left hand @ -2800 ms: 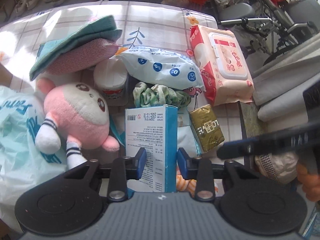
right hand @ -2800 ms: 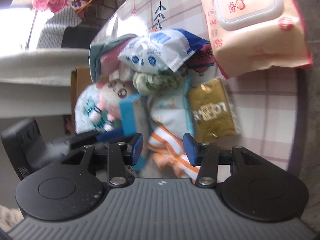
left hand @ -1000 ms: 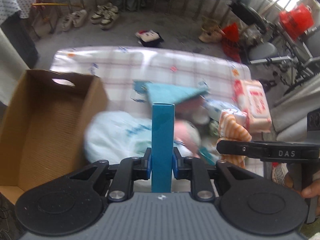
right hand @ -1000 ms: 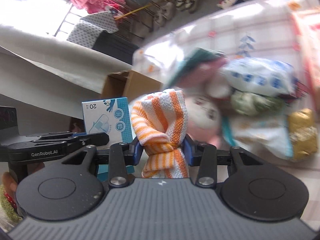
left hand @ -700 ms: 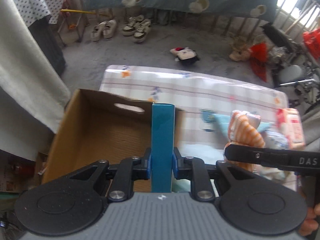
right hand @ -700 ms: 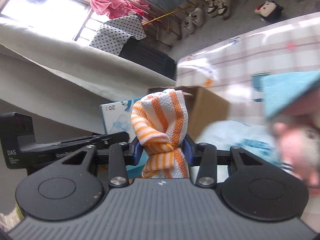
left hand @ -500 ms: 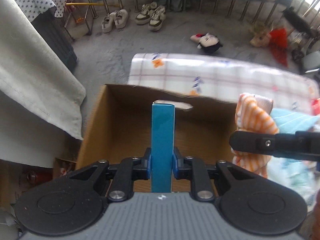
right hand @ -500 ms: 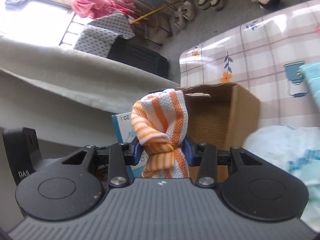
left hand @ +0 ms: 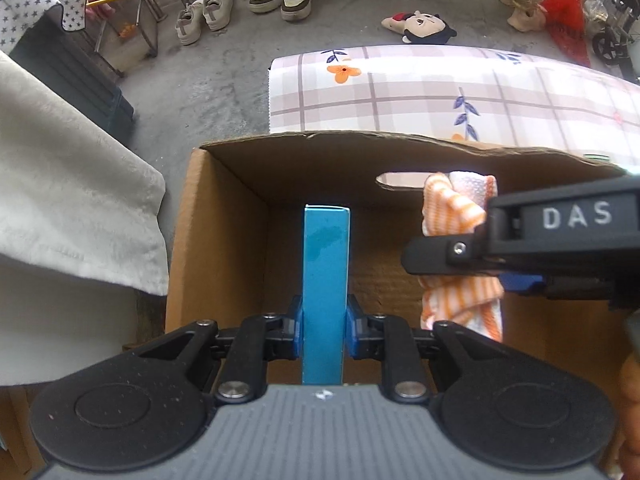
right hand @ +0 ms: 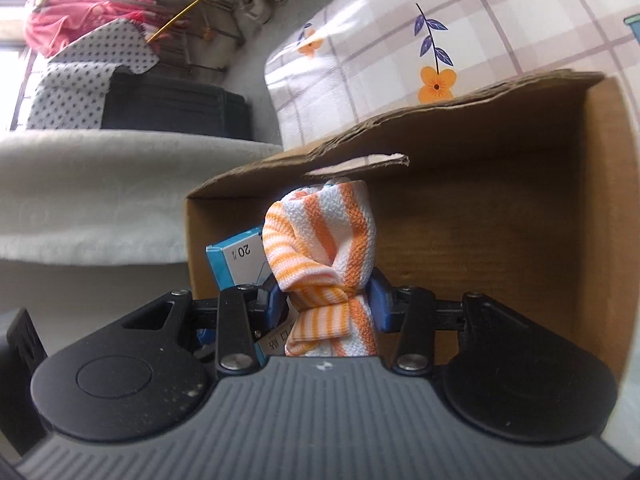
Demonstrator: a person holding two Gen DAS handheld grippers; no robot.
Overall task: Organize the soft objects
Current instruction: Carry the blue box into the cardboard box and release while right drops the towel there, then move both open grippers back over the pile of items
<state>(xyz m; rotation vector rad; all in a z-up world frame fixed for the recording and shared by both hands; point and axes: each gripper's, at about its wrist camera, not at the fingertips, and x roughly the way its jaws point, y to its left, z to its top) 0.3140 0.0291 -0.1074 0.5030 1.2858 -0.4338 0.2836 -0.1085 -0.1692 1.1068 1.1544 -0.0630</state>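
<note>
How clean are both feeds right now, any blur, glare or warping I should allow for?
Left wrist: sharp; fisheye bows the cardboard box rim, and the box floor lies in shade behind the blue carton. Right wrist: the striped cloth is crisp, the window at top left is blown out, and the edges are soft and stretched.

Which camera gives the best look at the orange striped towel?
The right wrist view: the orange striped towel fills the centre, clamped in the right hand-held gripper. The left wrist view shows that towel partly hidden behind that gripper's arm.
</note>
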